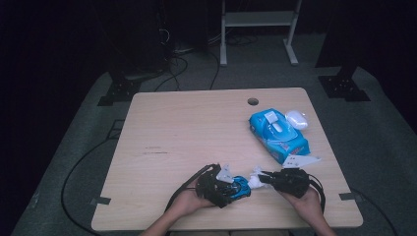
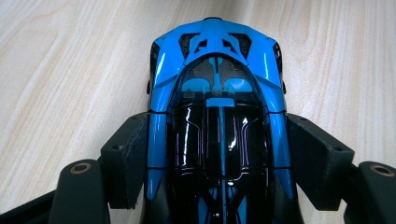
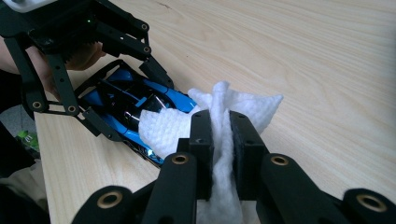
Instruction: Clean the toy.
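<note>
Left tool (image 1: 231, 185) clenched on blue toy car (image 2: 217, 116) at near table (image 1: 187, 128) edge, right tool (image 3: 219, 135) grasping white wipe (image 3: 233, 109) draped over car's end

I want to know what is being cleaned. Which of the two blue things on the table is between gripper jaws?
The blue toy car, near the table's front edge. The left hand-held gripper clamps its sides. The blue wipes pack lies untouched at the far right.

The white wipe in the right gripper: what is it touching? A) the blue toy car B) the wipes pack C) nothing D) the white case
A: in the right gripper view the wipe, pinched in the right gripper, lies on the car, which sits between the left gripper's jaws.
</note>
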